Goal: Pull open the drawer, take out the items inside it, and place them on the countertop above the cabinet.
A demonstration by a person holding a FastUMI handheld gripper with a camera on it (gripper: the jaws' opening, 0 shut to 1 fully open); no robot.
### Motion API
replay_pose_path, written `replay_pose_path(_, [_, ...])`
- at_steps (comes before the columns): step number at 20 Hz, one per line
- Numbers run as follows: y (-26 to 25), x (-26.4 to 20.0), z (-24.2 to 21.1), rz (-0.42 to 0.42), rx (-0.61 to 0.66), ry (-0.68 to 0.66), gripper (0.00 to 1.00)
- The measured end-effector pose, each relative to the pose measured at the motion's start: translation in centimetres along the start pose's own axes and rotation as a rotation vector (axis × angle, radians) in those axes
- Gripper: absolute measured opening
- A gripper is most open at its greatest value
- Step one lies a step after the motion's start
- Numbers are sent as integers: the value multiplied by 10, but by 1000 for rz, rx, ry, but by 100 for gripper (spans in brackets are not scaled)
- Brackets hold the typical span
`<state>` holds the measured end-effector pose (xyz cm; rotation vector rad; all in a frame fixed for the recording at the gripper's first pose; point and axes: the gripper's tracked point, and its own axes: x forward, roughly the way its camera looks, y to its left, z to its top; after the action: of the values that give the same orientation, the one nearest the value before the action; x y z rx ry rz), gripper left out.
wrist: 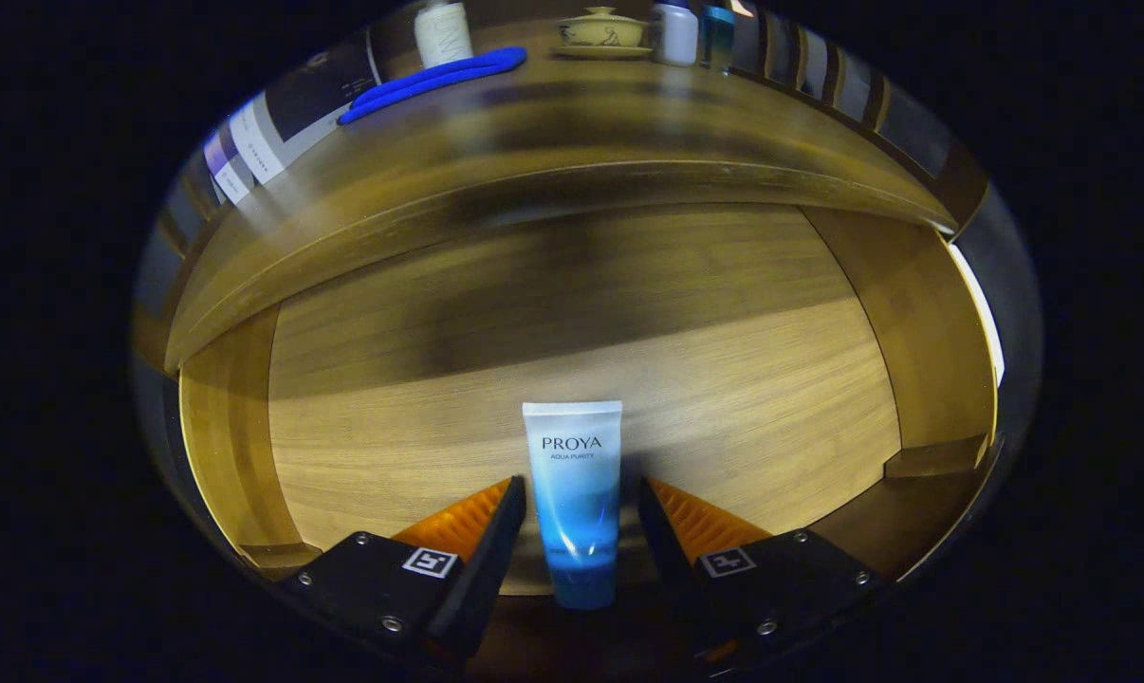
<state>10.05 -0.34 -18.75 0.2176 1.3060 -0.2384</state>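
A: Drawer (581,313) status?
B: Pulled open, wooden floor lit. Blue-and-white tube (573,493) lies on the floor, cap end toward the camera.
A: Gripper (580,507)?
B: Spread partway, one finger on each side of the tube. Narrow gaps both sides, no contact visible.
A: Countertop (553,123)?
B: Above the drawer. Blue strip (434,81), pale bottle (442,33), lidded cup on saucer (602,33), two more bottles (691,33) near the back edge.

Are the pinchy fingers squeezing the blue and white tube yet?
Cannot tell. In the gripper view the tube lies between the gripper fingers, very close on both sides, but neither contact nor a gap is plain.
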Motion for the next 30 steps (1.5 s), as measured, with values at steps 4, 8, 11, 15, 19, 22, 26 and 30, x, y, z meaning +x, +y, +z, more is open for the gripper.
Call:
replay_pose_path(4, [-6, -7, 3, -7, 26, -10, 64])
replay_pose_path(8, [-6, -3, 2, -10, 12, -50, 51])
replay_pose_path(11, [-4, -6, 4, 2, -20, -90, 45])
replay_pose_path(15, [-5, -13, 11, -6, -59, -198, 45])
replay_pose_path(19, [11, -18, 17, 41, -111, -295, 45])
replay_pose_path(22, [18, -25, 24, 57, -142, -371, 45])
replay_pose_path(26, [20, -45, 38, 66, -123, -482, 45])
replay_pose_path(30, [13, -66, 51, 62, -111, -574, 45])
